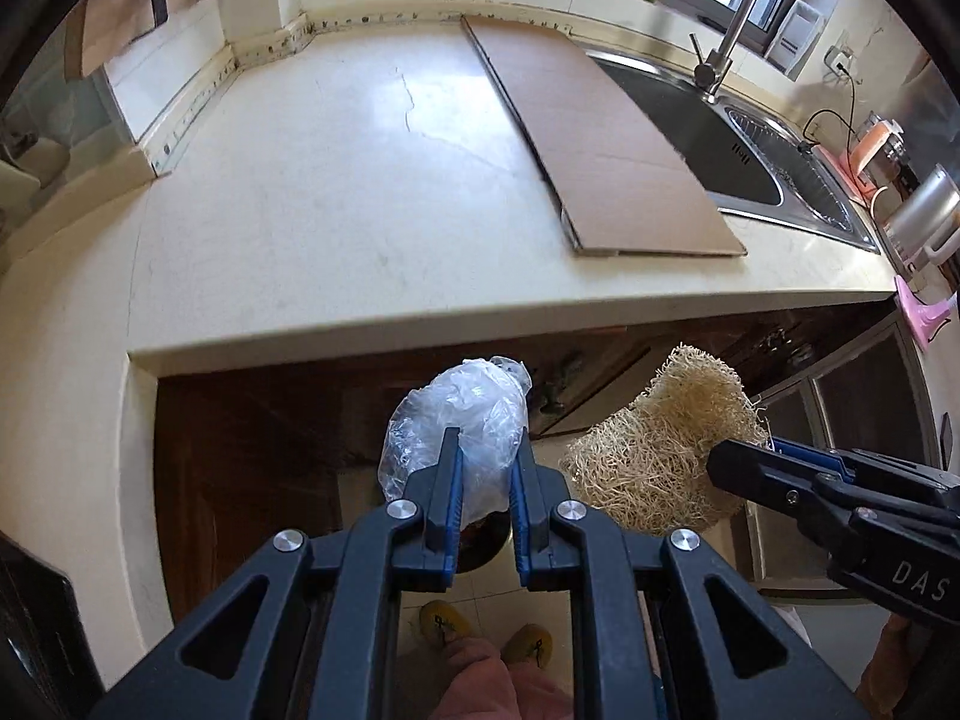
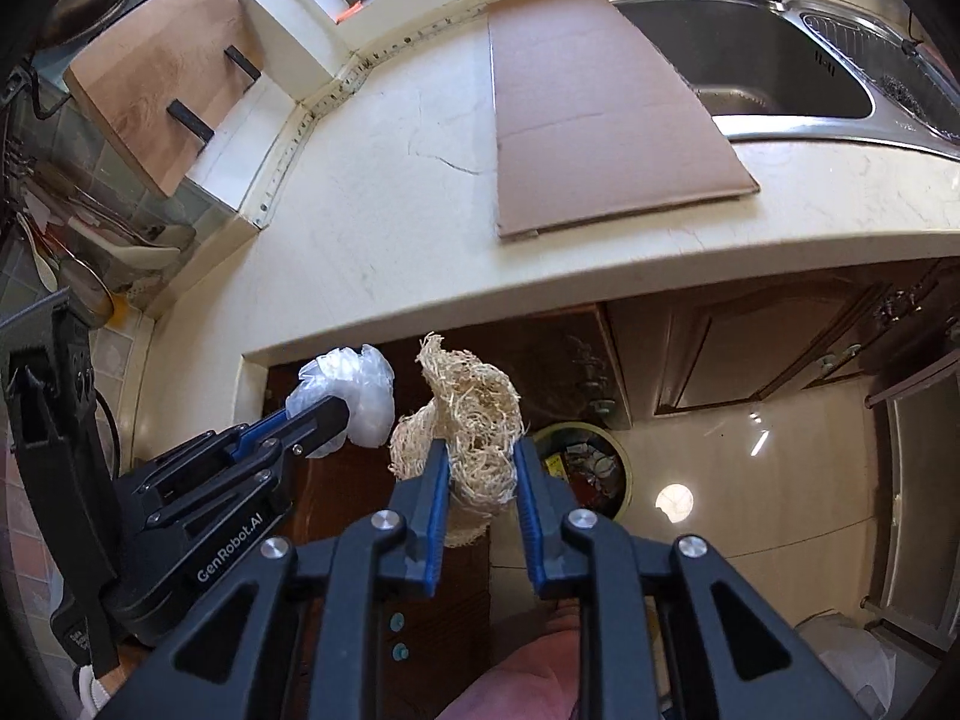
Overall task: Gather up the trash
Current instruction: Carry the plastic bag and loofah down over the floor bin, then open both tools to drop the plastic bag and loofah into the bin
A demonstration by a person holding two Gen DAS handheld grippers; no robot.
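My left gripper (image 1: 487, 441) is shut on a crumpled clear plastic bag (image 1: 456, 414), which it holds in the air past the counter's front edge. To its right, my right gripper (image 2: 480, 450) is shut on a tan fibrous loofah scrubber (image 2: 474, 414), which sticks up between its blue pads. In the left wrist view the loofah (image 1: 660, 450) and the right gripper (image 1: 729, 459) are at the right. In the right wrist view the left gripper (image 2: 339, 414) and the plastic bag (image 2: 360, 390) are at the left. A round, yellow-rimmed trash bin (image 2: 624, 462) holding rubbish stands on the floor below, just right of the right gripper's fingers.
The cream countertop (image 1: 300, 210) carries a flat cardboard sheet (image 1: 600, 138) beside a steel sink (image 1: 720, 138) with a faucet (image 1: 738, 18). A wooden cutting board (image 2: 162, 84) leans at the back left. Brown cabinet doors (image 2: 750, 348) lie below. A person's feet in yellow slippers (image 1: 438, 621) stand on the tiled floor.
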